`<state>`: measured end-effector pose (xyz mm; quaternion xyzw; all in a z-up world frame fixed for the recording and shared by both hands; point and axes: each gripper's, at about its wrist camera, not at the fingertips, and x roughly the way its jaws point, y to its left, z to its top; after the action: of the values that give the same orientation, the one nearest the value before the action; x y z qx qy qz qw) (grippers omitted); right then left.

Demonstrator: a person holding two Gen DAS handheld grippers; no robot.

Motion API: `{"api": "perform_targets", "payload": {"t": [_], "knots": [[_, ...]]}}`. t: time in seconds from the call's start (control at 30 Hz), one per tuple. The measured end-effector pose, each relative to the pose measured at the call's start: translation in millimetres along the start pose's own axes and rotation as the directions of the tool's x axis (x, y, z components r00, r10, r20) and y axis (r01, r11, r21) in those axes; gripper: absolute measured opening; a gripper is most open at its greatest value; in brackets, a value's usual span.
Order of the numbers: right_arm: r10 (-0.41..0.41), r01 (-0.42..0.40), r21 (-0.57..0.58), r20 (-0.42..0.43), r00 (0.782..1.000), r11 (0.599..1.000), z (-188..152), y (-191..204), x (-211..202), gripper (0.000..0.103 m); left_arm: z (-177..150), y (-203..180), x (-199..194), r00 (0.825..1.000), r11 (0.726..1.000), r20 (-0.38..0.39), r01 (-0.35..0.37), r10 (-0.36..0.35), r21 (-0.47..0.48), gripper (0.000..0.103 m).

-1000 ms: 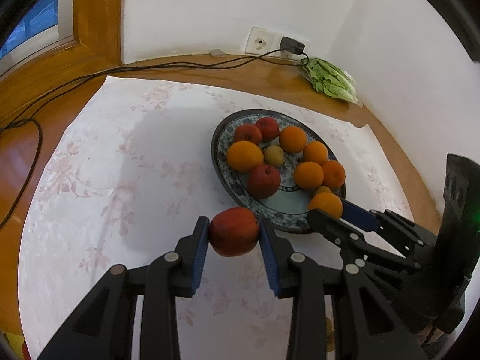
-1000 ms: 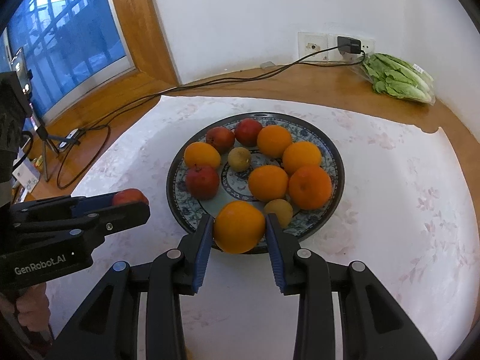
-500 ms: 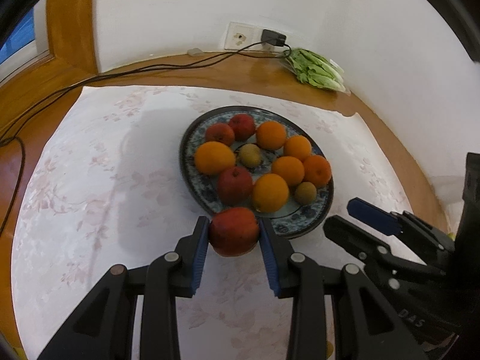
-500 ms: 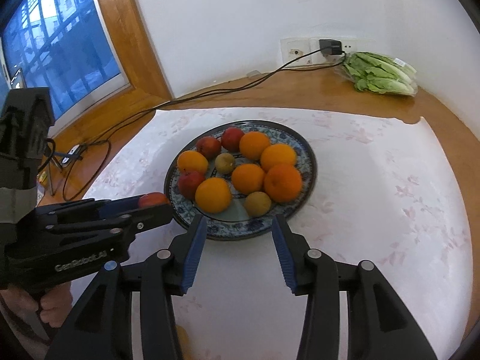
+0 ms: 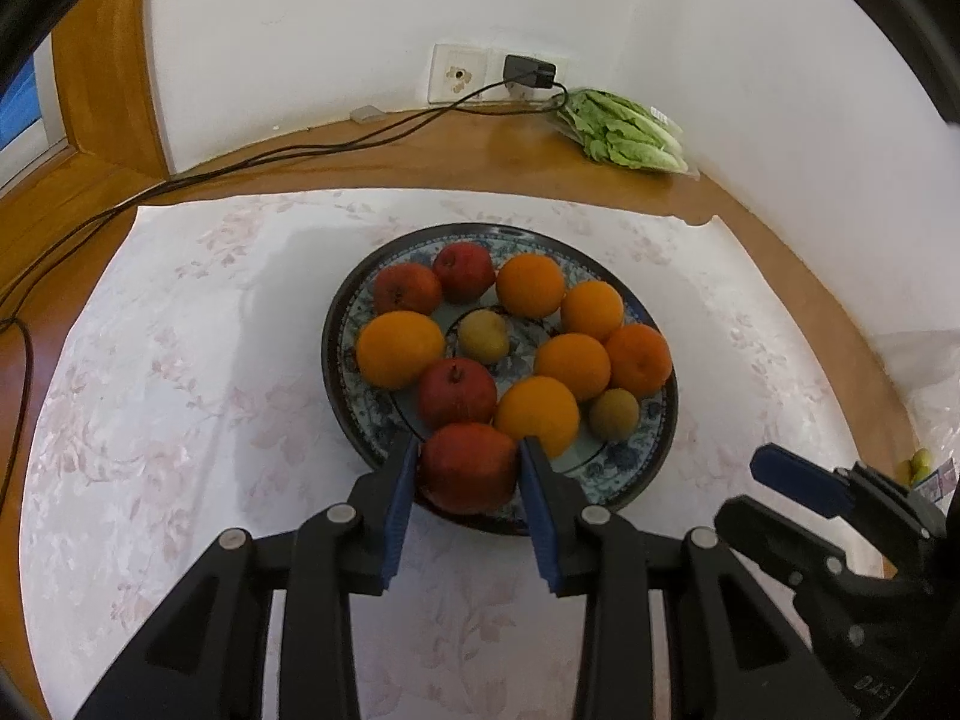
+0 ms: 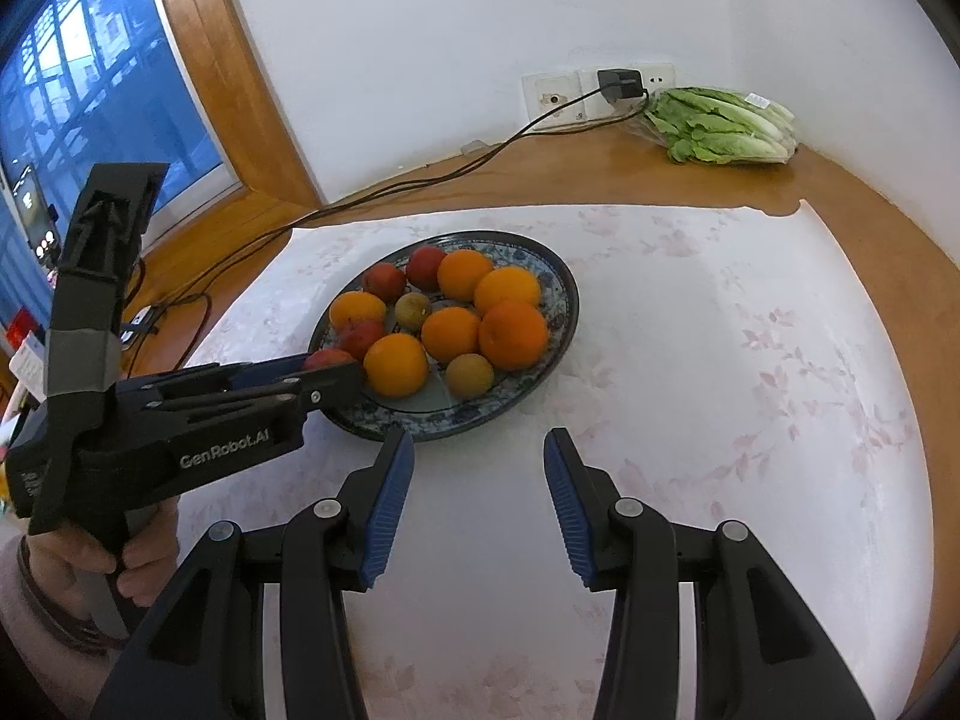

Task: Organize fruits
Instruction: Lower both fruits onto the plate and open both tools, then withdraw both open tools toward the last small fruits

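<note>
A blue patterned plate (image 5: 336, 324) holds several oranges, red apples and two small yellow-green fruits. My left gripper (image 5: 469, 447) has a red apple (image 5: 468, 471) between its blue pads at the plate's near rim; the pads still touch the apple while the jaws are opening. In the right wrist view the left gripper (image 6: 336, 375) reaches in from the left, the red apple (image 6: 327, 358) showing at its tip. My right gripper (image 6: 479, 441) stands open and holds nothing, just short of the plate (image 6: 564, 312). An orange (image 6: 396, 365) lies on the plate's near side.
A floral white cloth (image 5: 180, 420) covers the round wooden table. A bag of lettuce (image 5: 624, 132) lies by the back wall under the socket (image 5: 459, 75), with a black cable (image 5: 240, 165) trailing left. A white bag (image 5: 924, 366) sits at the right edge. A person's hand (image 6: 138, 564) grips the left handle.
The right gripper let go of the orange onto the plate, opened and drew back. The left gripper carried the red apple forward to the plate's near rim.
</note>
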<state>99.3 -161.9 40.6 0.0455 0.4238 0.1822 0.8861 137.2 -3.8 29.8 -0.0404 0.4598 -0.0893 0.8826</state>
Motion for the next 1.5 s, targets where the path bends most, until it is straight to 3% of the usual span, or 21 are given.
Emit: {"api": "perform_targets", "payload": {"t": [0.07,0.13,0.33,1.0,1.37,1.5], "knots": [[0.002,-0.002,0.002,0.000,1.000,1.000,-1,-1,-2,0.046,0,0,-1,1.000,1.000,0.006,-0.002,0.002,0.006,0.043],[0.006,-0.006,0.005,0.000,1.000,1.000,-3,-1,-3,0.046,0,-1,-4,1.000,1.000,0.013,-0.008,0.007,0.010,0.054],[0.011,-0.011,0.004,-0.005,1.000,1.000,-6,0,-5,0.046,-1,-2,-17,1.000,1.000,0.023,-0.002,0.001,0.008,0.057],[-0.002,0.002,0.007,-0.010,1.000,1.000,-27,-4,-23,0.046,-50,-29,-53,0.997,0.998,-0.056,0.054,-0.052,0.035,0.058],[-0.002,0.003,0.029,-0.023,1.000,1.000,-39,-12,-28,0.046,-69,-46,-52,0.993,0.995,-0.103,0.070,-0.062,0.068,0.057],[-0.003,0.004,0.033,-0.023,1.000,0.999,-41,-13,-29,0.046,-75,-48,-48,0.989,0.995,-0.133,0.071,-0.061,0.071,0.044]]}}
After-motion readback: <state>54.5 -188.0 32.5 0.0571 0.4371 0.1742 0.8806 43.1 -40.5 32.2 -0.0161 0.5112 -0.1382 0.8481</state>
